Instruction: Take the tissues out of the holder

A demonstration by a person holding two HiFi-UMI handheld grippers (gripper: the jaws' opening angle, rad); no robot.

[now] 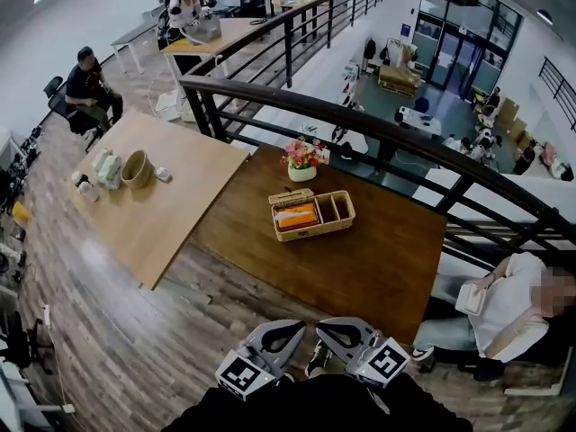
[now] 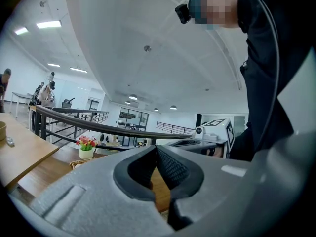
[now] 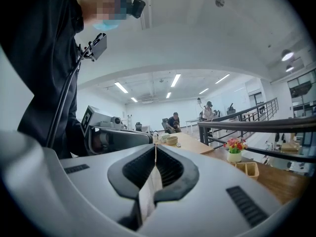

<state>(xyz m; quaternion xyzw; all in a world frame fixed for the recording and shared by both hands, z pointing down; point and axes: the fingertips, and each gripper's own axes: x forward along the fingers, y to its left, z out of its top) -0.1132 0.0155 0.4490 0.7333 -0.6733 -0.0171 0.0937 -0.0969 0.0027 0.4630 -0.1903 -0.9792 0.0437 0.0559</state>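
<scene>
The left gripper point(image 2: 157, 152) has its jaws pressed together with nothing between them; only the brown wood of a tabletop shows through the gap behind the tips. The right gripper point(image 3: 155, 154) is likewise closed at the tips. A pale strip shows in the slot behind them, and I cannot tell what it is. Both grippers sit side by side close to the person's body, pointing roughly level towards the holder point(image 1: 345, 225) and well short of it. This looks like a carrying pose for the approach, not a reach, so the task appears not yet begun.

The holder is a shallow wooden tray with dividers, standing on the dark table point(image 1: 360, 268). The tissues point(image 1: 296, 216) fill its large left compartment as a flat pack with an orange top, lying face up so they can be pinched from above. The two narrow compartments on the holder's right look empty.

Just behind the holder stands a small flower pot point(image 1: 302, 171), close enough to be in the way of a reach from the far side. Beyond that runs a black railing point(image 1: 378, 133). To the holder's left is a lighter table point(image 1: 153, 214), which carries a bowl point(image 1: 136, 169) and a few small items, well apart from the holder. To the holder's right, a person point(image 1: 504, 313) sits past the dark table's edge.
</scene>
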